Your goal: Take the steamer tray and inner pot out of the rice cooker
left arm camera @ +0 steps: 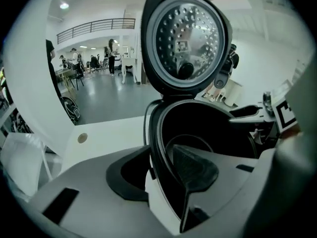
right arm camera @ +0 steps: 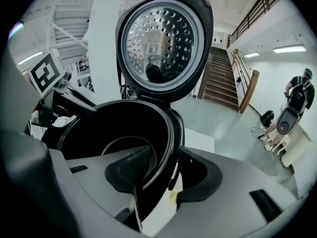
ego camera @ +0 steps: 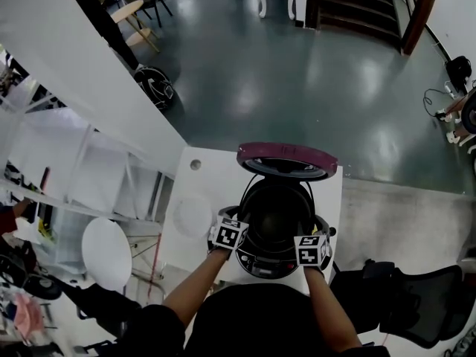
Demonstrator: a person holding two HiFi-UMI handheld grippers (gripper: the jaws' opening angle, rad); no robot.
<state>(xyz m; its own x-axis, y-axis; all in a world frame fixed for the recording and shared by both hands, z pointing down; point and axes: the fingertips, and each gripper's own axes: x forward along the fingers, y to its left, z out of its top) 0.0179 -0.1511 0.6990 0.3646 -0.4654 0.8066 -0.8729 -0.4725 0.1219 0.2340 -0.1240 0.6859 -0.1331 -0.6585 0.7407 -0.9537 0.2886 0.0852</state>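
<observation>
The rice cooker [ego camera: 277, 262] stands on a white table [ego camera: 212, 171], its lid [ego camera: 286, 157] swung up and back. The lid's perforated metal inner plate [left arm camera: 187, 36] [right arm camera: 159, 43] faces me. Inside sits a dark round vessel [left arm camera: 208, 128] [right arm camera: 106, 128]; I cannot tell steamer tray from inner pot. My left gripper [ego camera: 239, 223] [left arm camera: 158, 167] straddles the left rim, one pad inside and one outside, with a gap showing at the outer pad. The right gripper [ego camera: 315, 235] [right arm camera: 166, 170] straddles the right rim likewise. Both are open.
A round white disc [ego camera: 193, 216] and a cable hole [ego camera: 195, 165] are on the table left of the cooker. A white chair [ego camera: 106, 251] stands at the left, a black office chair [ego camera: 416, 303] at the right. Grey floor and stairs [right arm camera: 220, 78] lie beyond.
</observation>
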